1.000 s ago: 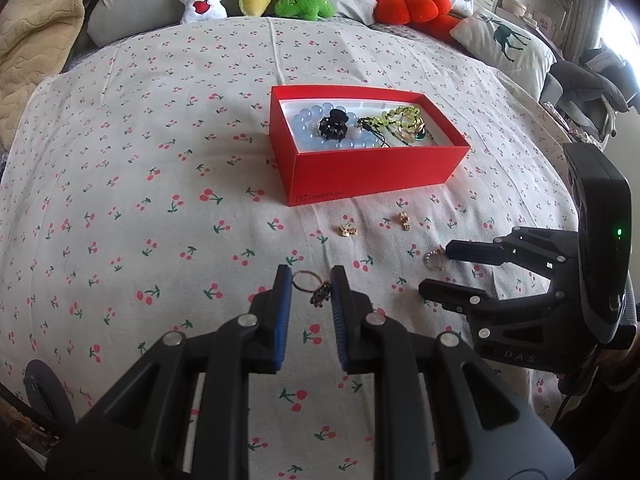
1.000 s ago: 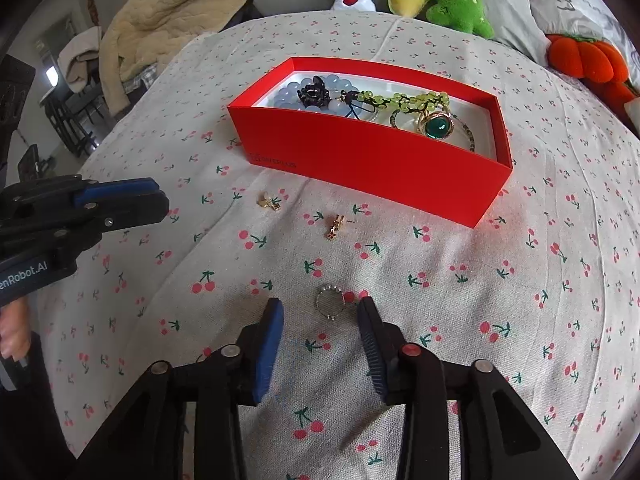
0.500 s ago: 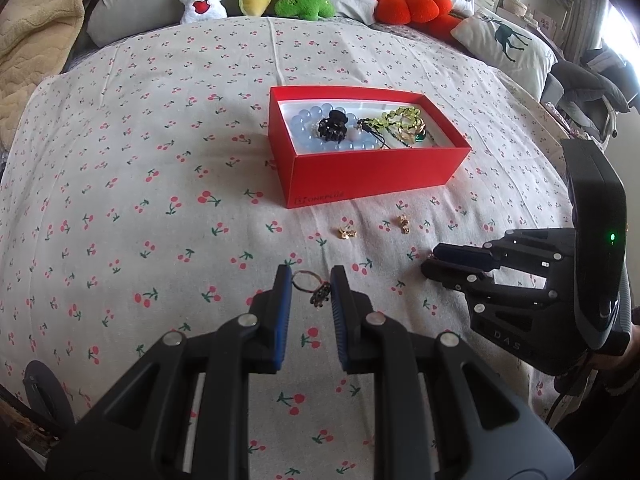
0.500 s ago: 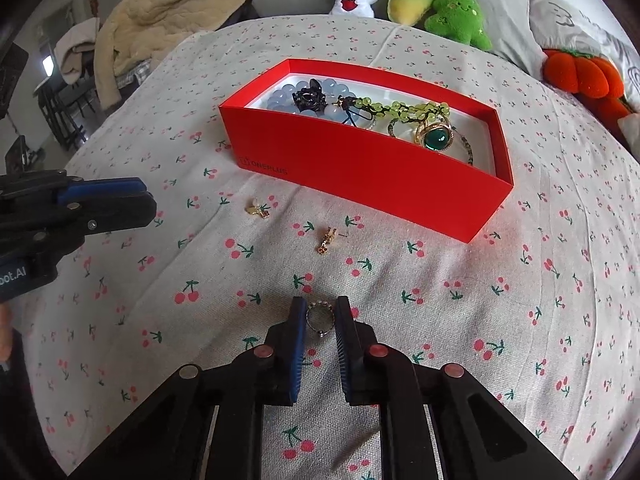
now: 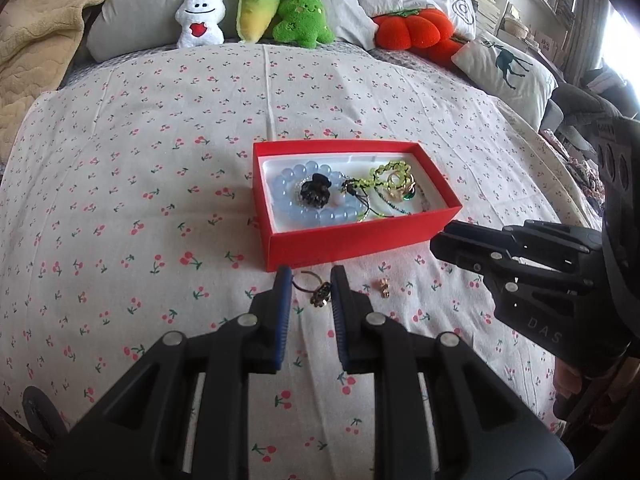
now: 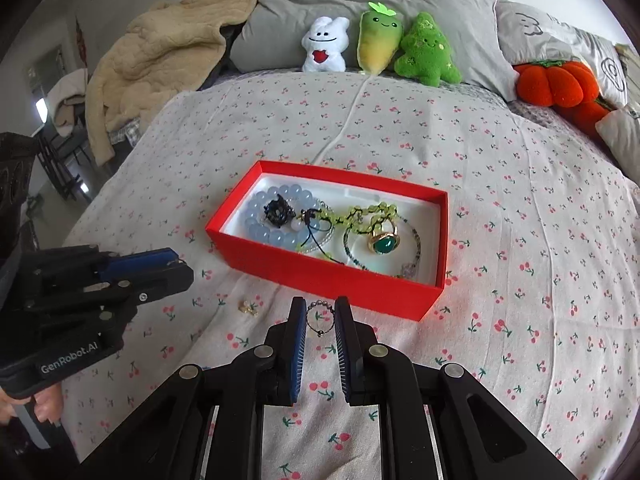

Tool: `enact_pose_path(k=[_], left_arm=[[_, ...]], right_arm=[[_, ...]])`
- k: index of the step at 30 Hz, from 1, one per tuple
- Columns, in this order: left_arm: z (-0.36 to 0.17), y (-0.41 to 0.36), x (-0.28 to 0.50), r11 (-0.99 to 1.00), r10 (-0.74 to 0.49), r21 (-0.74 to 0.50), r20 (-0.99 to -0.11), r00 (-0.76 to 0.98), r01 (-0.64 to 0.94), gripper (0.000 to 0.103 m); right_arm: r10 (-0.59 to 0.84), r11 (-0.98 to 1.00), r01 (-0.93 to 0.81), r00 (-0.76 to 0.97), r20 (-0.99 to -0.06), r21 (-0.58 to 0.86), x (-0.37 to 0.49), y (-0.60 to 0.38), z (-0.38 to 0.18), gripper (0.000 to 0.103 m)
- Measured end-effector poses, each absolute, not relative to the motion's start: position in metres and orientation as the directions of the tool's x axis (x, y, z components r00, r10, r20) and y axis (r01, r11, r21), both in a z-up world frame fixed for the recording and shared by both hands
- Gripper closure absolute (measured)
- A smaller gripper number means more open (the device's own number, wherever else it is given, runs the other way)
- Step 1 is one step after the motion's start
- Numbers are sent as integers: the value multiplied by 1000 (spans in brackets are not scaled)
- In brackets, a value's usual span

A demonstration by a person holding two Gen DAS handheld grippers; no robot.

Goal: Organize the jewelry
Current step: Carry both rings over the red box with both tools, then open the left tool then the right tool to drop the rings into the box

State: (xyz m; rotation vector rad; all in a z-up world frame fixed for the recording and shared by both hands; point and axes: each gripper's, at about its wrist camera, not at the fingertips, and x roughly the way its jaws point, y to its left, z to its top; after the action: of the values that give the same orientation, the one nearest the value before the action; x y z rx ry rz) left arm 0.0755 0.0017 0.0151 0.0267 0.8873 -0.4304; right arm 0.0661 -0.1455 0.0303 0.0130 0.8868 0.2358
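The red jewelry box (image 5: pixel 352 246) (image 6: pixel 332 278) lies open on the cherry-print bed and holds a blue bead bracelet (image 5: pixel 288 186), a black hair claw (image 6: pixel 278 211), green beads and a gold ring with a green stone (image 6: pixel 384 243). My left gripper (image 5: pixel 310 280) is shut on a thin ring with a dark ornament (image 5: pixel 320 295), just short of the box's front wall. My right gripper (image 6: pixel 320 316) is shut on a small silver beaded ring (image 6: pixel 320 317), lifted off the sheet in front of the box. Each gripper shows in the other's view: right gripper (image 5: pixel 444 242), left gripper (image 6: pixel 176 266).
A small gold earring (image 5: pixel 384 288) (image 6: pixel 248 307) lies on the sheet between the two grippers. Plush toys (image 6: pixel 376 44), grey pillows and an orange pumpkin cushion (image 6: pixel 556 84) line the head of the bed. A beige blanket (image 6: pixel 160 60) is heaped at the far left.
My right gripper shut on the beaded ring and lifted it off the sheet. Both grippers moved closer to the red box, the left one still holding its ring.
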Motion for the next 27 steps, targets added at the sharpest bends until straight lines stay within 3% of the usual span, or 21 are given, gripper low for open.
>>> enact_pose_path(k=[19,25,27], left_arm=[[11,-22,122,923,-356,-177,-729,585,341,81],[17,-18,116,926,-344,-163,-735,584,340,73],[20,-12,113,929,-338,-160,-734,588,334,64]], right_arm=[[203,979,-138,631,-749,149,94,-168,39,88],[199,980,-130,636,-746,151,98,-171,40,88],[196,981,-128,637,-746,148,99,-169,40,88]])
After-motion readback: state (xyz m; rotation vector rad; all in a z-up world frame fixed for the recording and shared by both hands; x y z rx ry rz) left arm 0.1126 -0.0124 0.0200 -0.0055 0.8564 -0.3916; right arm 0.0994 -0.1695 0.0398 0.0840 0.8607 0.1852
